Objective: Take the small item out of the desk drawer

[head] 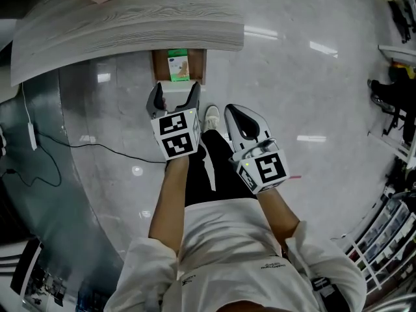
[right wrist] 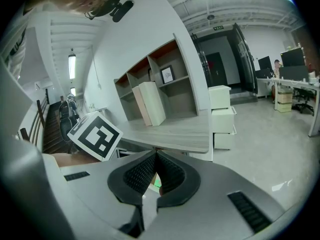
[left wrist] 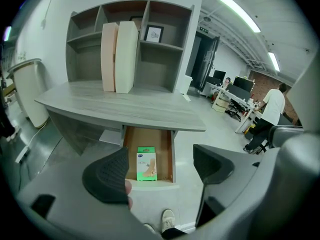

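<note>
The desk drawer (head: pixel 158 67) stands pulled out under the grey wood-grain desk (head: pixel 130 31). A small green and white box (head: pixel 177 65) lies flat on its brown floor. My left gripper (head: pixel 174 95) hovers just in front of the drawer's white front edge, jaws wide open, nothing between them. In the left gripper view the box (left wrist: pixel 146 164) shows in the drawer (left wrist: pixel 150 136) between the open fingers (left wrist: pixel 107 176) of that gripper (left wrist: pixel 160 171). My right gripper (head: pixel 235 114) hangs lower right, beside my leg; it (right wrist: pixel 156 156) is shut and empty.
A shelf unit on the desk holds two tall pale folders (left wrist: pixel 120 56) and a framed picture (left wrist: pixel 153 33). A black cable (head: pixel 97 148) trails over the glossy floor at left. My shoe (head: pixel 212 116) is below the drawer. White drawer cabinets (right wrist: pixel 220 116) stand beyond the desk's end.
</note>
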{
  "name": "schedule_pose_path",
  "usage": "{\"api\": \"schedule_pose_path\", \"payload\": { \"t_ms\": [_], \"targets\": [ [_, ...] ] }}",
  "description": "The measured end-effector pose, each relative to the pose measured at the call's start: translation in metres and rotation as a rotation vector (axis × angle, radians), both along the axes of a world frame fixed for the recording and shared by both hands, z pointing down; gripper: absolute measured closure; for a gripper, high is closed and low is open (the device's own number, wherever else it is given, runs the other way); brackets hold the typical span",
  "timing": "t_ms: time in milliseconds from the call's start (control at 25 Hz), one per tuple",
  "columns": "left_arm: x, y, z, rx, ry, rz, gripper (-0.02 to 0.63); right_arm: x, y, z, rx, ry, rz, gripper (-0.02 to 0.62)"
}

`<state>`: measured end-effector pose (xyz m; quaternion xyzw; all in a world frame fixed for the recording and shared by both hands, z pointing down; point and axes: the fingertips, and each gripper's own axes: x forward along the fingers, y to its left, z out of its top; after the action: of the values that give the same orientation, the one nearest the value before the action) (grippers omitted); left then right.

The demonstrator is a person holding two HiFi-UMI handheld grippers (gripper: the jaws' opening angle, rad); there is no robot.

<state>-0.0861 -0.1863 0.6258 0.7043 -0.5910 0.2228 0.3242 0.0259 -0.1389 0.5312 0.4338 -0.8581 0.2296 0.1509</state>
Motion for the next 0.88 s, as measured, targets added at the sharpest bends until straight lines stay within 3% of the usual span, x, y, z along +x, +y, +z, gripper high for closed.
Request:
{"api": "schedule_pose_path", "payload": {
  "t_ms": [440,880],
  "targets": [
    [-0.001,-0.017,0.075,-0.113,-0.008,-0.015,0.212,-0.002,-0.002,0.038,-0.038,0.006,-0.016,0.563],
    [-0.006,-0.039,0.115,-0.184,-0.011,-0.030,0.212,-0.003,-0.005,0.064,-0.085,-0.001,-0.006,0.563]
  ]
}}
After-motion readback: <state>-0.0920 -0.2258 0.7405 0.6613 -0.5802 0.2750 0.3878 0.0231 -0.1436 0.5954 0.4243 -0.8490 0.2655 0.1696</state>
